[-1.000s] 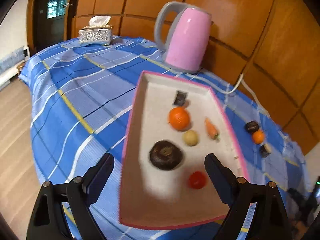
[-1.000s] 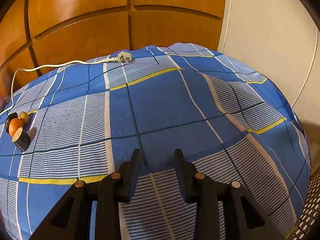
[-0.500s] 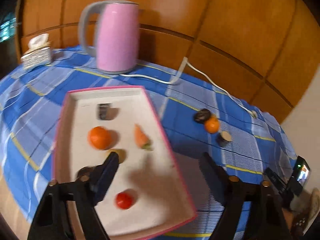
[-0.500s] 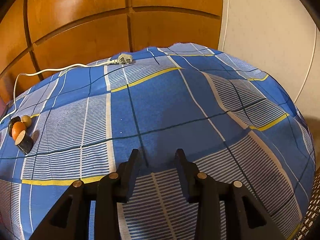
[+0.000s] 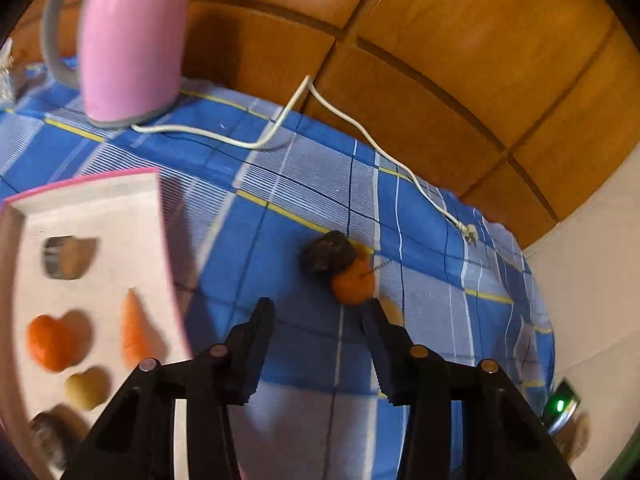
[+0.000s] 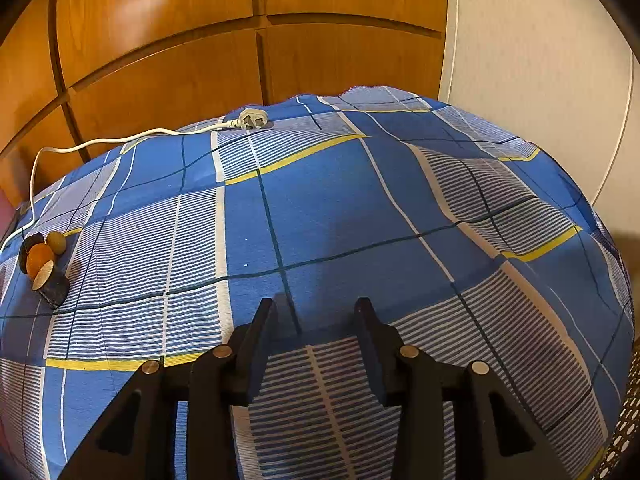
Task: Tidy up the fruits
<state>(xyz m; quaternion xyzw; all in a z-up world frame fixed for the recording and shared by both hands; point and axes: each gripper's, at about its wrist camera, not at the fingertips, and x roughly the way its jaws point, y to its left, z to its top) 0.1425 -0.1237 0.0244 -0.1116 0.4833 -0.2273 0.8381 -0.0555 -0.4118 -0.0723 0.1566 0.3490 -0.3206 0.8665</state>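
A blue plaid tablecloth (image 6: pixel 340 208) covers the table. At the left of the left wrist view, the pink-rimmed tray (image 5: pixel 160 216) already holds an orange (image 5: pixel 48 344), a carrot (image 5: pixel 134 334) and other pieces, so the sorting looks partly done. A small cluster is left on the cloth: a dark fruit (image 5: pixel 328 256) touching an orange fruit (image 5: pixel 354 286). The left gripper (image 5: pixel 318 316) has just been closing, jaws apart and empty, near that cluster. Only the right wrist view shows the right gripper (image 6: pixel 316 312), empty, jaws just opening, and a cut-faced piece (image 6: pixel 50 280) nearest in the cluster.
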